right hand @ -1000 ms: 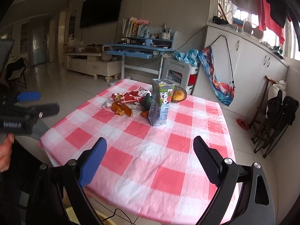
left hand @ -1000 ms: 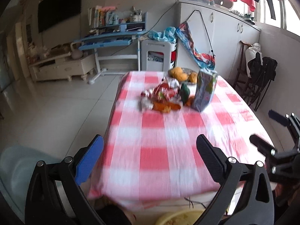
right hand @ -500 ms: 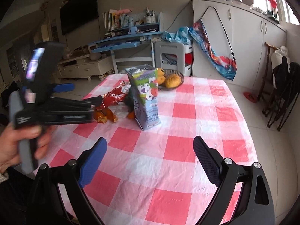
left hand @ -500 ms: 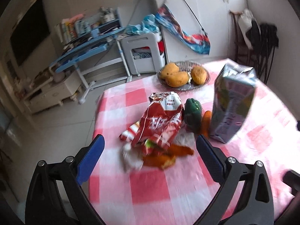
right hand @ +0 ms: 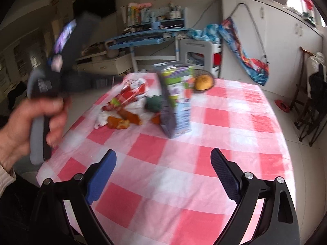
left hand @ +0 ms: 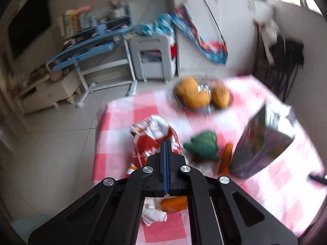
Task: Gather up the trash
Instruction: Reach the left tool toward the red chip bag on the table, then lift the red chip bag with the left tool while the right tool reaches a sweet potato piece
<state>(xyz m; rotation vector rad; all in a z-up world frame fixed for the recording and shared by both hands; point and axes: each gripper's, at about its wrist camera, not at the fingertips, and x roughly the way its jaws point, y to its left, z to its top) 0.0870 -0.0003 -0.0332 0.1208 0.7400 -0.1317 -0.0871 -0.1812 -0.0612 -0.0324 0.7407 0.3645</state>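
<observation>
Left tongs (left hand: 166,143): snapped closed, empty | nearer red wrapper (left hand: 152,140)

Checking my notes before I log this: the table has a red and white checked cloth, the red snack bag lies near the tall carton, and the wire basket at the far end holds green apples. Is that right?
Not quite. The wire basket holds yellow-orange fruit, not green apples; the left wrist view shows it. The checked cloth, the red snack bag and the tall carton are as you said.

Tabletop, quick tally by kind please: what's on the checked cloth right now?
Red snack bag: 1
Carton: 1
Green plush toy: 1
Orange peel pieces: about 3, blurred
Crumpled white tissue: 1
Fruit bowl: 1
Total: about 8
</observation>
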